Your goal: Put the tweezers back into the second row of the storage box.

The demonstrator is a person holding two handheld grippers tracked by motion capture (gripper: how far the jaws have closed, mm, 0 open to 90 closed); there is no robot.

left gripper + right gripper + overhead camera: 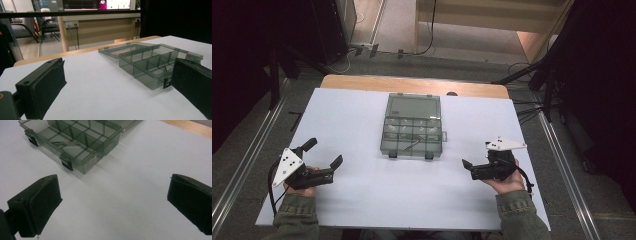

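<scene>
Already lying open on the desk point(362, 200), the compartment box point(412, 134) waits untouched between each hand-held gripper, left point(324, 152) and right point(476, 162), jaws apart.

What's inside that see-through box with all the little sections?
The open compartment box looks almost empty. One thin metal piece lies in a section near the front latches. The smoky walls blur the far sections, so tiny things there could go unseen.

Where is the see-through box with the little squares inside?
In the high view, the clear compartment box sits open in the middle of the white table, toward its far side, with the left gripper and right gripper nearer the person on either side.
</scene>
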